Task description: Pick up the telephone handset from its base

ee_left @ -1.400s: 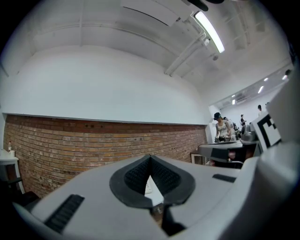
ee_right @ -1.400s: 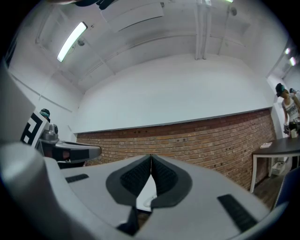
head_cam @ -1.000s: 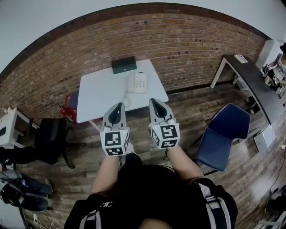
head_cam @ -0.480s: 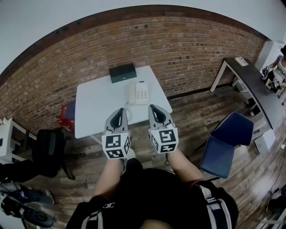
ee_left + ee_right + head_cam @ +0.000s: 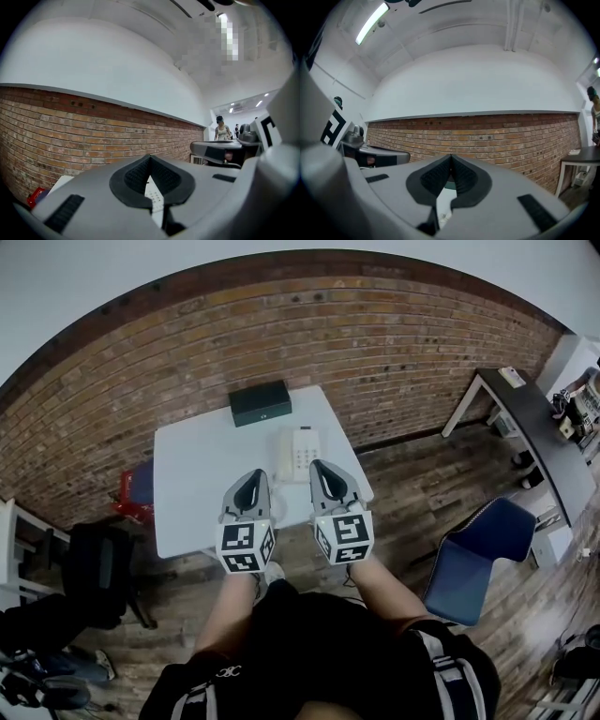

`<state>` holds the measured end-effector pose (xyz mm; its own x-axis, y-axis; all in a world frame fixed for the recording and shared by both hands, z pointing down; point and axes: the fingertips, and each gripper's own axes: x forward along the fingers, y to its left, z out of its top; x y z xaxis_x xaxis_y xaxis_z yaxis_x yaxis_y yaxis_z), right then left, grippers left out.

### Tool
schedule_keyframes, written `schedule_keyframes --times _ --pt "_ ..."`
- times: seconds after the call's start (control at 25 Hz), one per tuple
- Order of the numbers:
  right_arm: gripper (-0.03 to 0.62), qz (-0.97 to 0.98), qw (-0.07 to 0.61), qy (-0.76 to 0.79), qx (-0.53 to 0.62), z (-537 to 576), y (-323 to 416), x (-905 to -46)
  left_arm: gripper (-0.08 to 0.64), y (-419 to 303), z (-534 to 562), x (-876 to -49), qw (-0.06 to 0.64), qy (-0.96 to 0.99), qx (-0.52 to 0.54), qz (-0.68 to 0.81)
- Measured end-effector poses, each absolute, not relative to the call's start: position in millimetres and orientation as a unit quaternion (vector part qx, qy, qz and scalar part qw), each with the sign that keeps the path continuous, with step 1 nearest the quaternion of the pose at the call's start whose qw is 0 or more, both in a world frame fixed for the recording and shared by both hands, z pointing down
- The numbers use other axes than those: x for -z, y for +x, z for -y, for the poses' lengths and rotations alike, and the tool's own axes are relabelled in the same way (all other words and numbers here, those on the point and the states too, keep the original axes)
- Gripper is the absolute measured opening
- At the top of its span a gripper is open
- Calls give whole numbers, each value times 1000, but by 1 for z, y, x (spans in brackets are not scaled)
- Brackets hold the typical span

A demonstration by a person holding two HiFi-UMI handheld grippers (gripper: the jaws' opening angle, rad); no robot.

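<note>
The person's legs and dark clothes filled the bottom of the head view. In front of them were two forearms, each holding a hand-held gripper that pointed level across the near edge of the worktop (image 5: 192, 493).

The left hand-held gripper (image 5: 251, 476) had its jaws together with nothing between them. In the left gripper view the dark ribbed pads (image 5: 136, 176) met at their tips. The right hand-held gripper (image 5: 324, 466) was beside it, a little apart. Its jaws were also together and empty, and its own view showed the tips touching.

Just past the right hand-held gripper lay the white telephone (image 5: 303, 453). It sat near the right edge of the worktop, about halfway between the near and far edges. Neither hand-held gripper touched it. The handset (image 5: 287, 454) rested on the base, along its left side. Part of the keypad showed through the gap below the left gripper's pads.

Farther back, a dark green box (image 5: 260, 401) stood at the far edge of the worktop, near its middle. A brick wall (image 5: 281, 329) rose behind it.

On the wooden floor (image 5: 412, 474), a blue chair (image 5: 475, 557) stood off the worktop's right side. A red thing (image 5: 137, 487) lay off its left side.
</note>
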<state>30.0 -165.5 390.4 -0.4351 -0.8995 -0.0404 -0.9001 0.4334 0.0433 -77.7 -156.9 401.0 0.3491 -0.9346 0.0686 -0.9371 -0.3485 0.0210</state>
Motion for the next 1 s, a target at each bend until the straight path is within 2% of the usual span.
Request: schedule_keyframes --times 0.6,1.0 --pt "-3 -832 -38 -554 6 301 -23 -415 -3 -121 296 -422 68 843 -44 532" --pt "-3 -800 -51 -596 52 364 -13 -443 -3 -119 366 -448 106 863 -57 490"
